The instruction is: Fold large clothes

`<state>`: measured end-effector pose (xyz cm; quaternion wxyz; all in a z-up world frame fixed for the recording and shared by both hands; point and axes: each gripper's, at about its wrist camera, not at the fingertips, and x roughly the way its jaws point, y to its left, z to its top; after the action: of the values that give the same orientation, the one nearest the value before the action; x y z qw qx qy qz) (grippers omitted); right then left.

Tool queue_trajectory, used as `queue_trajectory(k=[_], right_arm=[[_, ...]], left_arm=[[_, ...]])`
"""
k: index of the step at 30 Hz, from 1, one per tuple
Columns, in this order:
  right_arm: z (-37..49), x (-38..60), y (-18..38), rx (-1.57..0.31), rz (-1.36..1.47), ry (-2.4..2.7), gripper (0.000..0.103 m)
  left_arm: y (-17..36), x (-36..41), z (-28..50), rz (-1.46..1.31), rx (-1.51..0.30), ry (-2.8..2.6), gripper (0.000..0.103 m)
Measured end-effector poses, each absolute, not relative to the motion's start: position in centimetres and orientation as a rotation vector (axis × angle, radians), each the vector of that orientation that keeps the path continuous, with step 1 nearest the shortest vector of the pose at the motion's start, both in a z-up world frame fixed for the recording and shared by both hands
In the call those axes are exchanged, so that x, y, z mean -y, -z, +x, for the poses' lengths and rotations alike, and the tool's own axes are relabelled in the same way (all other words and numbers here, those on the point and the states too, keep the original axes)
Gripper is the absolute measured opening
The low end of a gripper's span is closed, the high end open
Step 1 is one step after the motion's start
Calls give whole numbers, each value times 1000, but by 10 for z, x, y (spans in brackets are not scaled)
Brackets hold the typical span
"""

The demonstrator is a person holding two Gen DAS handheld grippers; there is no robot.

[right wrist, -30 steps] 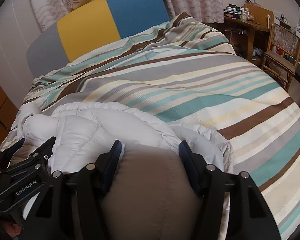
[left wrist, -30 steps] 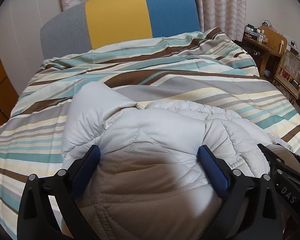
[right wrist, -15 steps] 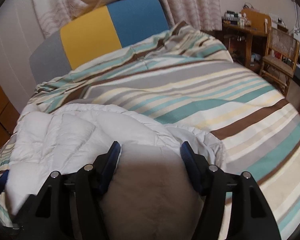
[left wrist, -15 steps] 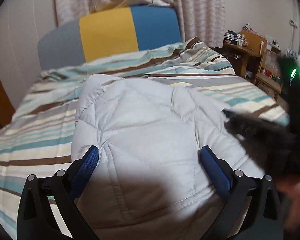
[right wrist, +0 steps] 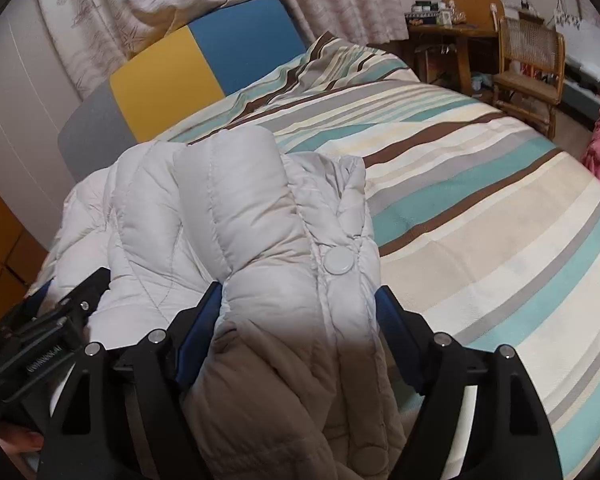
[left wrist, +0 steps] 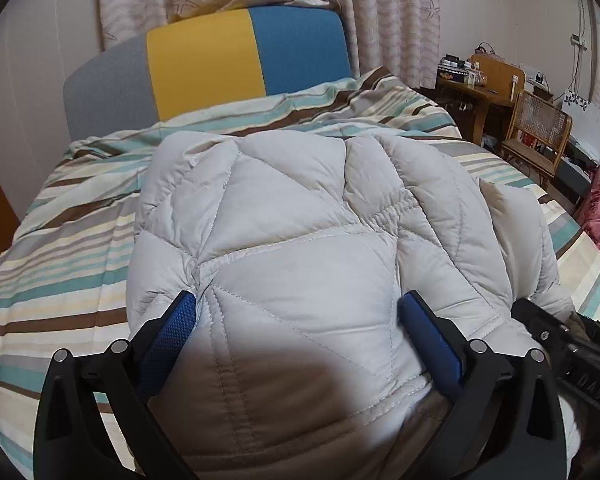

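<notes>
**Observer:** What have your grippers got?

**Operator:** My left gripper (left wrist: pixel 296 316) has its blue-padded fingers (left wrist: pixel 168 332) spread wide, with a thick bunch of the pale grey quilted down jacket (left wrist: pixel 300 216) filling the gap between them. The pads press into the padding on both sides, so I'd call it a hold on the bulk. My right gripper (right wrist: pixel 300 308) stands narrower, its fingers pinched on a ridge of the same jacket just below a round white snap button (right wrist: pixel 339 263).

**Observer:** Where does the jacket sit?

**Operator:** Bunched and lifted ahead of both grippers, at the near edge of the bed with the striped teal, brown and cream duvet (right wrist: pixel 480 184). From the left wrist it mounds away from me toward the grey, yellow and blue headboard (left wrist: pixel 228 68). In the right view, the left tool's black body shows at the left edge, so the two grips are close together on the cloth.

**Observer:** What does the next move turn on?

**Operator:** I judge the jacket's length runs away from me, toward the headboard, with the bare duvet lying to my right. Neither hand is nearer; both already hold. Spreading them apart along the near edge should open it flat.
</notes>
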<state>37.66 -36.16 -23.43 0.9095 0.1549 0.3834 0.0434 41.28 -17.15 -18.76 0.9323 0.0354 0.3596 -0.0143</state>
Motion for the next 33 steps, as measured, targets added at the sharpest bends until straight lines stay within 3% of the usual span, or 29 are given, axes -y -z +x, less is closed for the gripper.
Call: queue_trajectory(k=[13, 33], right_arm=[[363, 372, 211, -886, 347, -77, 91], [385, 375, 235, -1088, 410, -249, 94]], left_arm=[[159, 120, 359, -105, -746, 67, 100], [198, 82, 349, -389, -985, 267, 100]])
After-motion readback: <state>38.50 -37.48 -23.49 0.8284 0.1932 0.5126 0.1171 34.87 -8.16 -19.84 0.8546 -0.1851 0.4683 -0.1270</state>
